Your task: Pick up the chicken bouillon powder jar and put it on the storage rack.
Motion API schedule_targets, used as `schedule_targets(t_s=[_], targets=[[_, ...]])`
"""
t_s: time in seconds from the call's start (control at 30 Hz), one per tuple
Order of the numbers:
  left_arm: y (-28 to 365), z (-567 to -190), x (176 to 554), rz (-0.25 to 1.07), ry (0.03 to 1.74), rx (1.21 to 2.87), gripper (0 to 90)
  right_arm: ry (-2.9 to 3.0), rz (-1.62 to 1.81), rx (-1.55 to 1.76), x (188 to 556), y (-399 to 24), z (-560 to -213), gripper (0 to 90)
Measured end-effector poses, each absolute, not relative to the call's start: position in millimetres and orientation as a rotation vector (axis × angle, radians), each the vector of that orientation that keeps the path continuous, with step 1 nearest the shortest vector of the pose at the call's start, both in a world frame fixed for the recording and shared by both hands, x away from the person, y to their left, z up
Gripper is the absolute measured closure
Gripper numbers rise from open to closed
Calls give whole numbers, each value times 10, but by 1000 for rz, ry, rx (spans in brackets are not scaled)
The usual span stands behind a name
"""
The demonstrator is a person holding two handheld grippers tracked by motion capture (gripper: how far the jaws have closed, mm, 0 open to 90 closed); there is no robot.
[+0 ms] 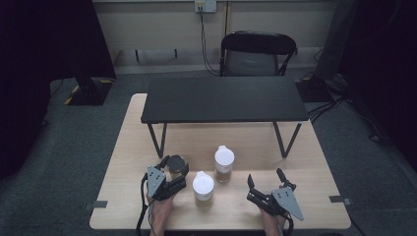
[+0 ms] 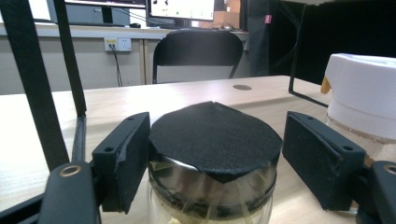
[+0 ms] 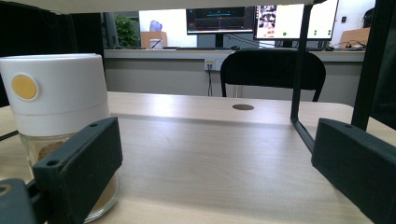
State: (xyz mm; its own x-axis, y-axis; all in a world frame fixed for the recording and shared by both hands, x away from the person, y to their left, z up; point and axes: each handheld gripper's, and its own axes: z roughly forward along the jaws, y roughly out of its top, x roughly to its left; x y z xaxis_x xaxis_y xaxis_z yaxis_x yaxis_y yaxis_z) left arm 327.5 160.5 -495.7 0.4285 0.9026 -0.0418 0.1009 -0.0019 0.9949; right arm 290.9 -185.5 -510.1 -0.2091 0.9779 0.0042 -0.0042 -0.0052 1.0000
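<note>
A: High view first: the left gripper (image 1: pixel 176 168) has its jaws around the black-lidded jar (image 1: pixel 176 163) near the table's (image 1: pixel 123 157) front left. Grasping?

B: Not quite. In the left gripper view one pad touches the lid (image 2: pixel 215 140); the other stands just clear. I judge this the grasping step; next, finish closing squarely on the lid.

A: The right gripper (image 1: pixel 265 183)?

B: Jaws wide apart, holding nothing, beside a white-lidded jar (image 3: pixel 58 116).

A: Any writing?

B: None readable; only a plain yellow dot (image 3: pixel 24 87).

two white-lidded jars (image 1: pixel 203 185) mid-table, black shelf (image 1: pixel 223 98) overhead — open tabletop (image 1: pixel 314 182) right
</note>
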Motion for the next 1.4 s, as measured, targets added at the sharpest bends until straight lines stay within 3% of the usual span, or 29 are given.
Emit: schedule_targets(t_s=[0.53,1.4], targets=[[1598,-4981,3311,832,976,1458,345,1357,1369,1102,2908,-1855,-5101,7],[1580,-4845,3239,871,962,1450,351,1355,1369,1103,2908,-1856,-5101,7]])
